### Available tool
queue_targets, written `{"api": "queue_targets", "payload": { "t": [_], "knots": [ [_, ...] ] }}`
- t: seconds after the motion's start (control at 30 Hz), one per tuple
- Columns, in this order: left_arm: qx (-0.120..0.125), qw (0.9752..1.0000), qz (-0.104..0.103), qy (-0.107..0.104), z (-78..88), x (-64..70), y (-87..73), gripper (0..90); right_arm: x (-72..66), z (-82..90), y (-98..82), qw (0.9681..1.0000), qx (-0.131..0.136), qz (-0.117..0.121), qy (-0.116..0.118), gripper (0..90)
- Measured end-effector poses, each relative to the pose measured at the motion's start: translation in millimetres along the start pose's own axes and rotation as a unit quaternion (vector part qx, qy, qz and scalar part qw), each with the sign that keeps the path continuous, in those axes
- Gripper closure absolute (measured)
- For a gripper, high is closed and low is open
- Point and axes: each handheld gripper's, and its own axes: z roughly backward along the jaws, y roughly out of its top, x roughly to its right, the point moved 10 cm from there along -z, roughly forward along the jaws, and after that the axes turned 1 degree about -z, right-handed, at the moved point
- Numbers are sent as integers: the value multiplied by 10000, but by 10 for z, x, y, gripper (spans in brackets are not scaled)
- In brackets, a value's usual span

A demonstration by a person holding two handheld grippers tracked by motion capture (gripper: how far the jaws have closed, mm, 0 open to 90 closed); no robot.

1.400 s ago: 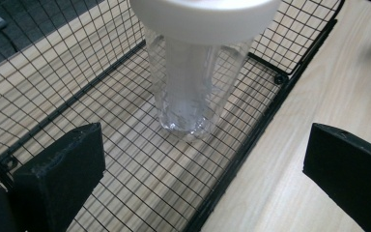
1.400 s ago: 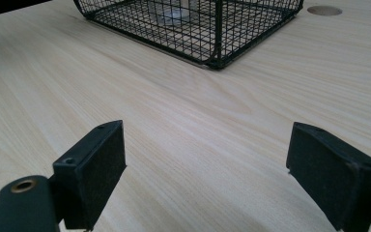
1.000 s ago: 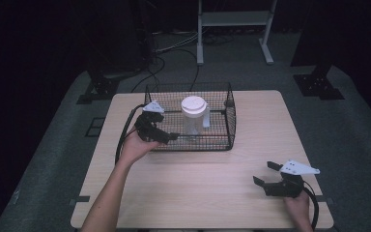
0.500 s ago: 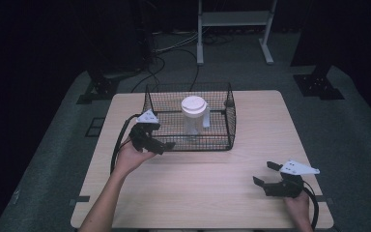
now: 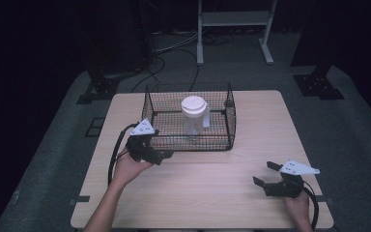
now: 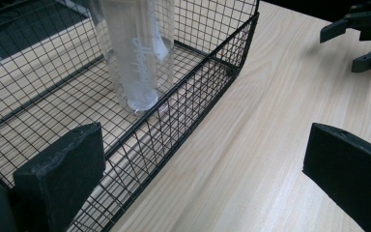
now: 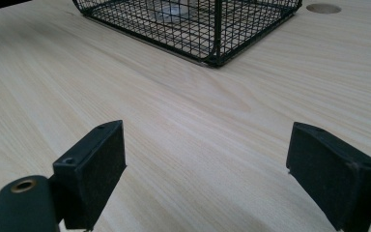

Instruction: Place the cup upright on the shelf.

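- Clear plastic tumbler with a white lid (image 5: 193, 114) stands upright inside the black wire mesh basket (image 5: 157, 143), mid-back of the light wooden table (image 5: 212, 188).
- Left gripper (image 5: 166, 154) sits at the basket's front-left corner, jaws spread, holding nothing.
- Right gripper (image 5: 264, 173) rests near the table's front-right corner, jaws also wide apart and empty.

Black wire basket (image 6: 193, 92) on table, its near wall between left gripper (image 6: 200, 179) wide-apart jaws' line, just ahead of left jaw; clear lidded cup (image 6: 135, 53) upright inside, beyond the jaws
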Motion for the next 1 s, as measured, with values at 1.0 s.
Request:
{"api": "queue_targets", "payload": {
  "t": [1.0],
  "knots": [
    [483,9986,123,195,172,317,-655,3,4,2,2,10000,14,14,-38,129]
  ]
}}
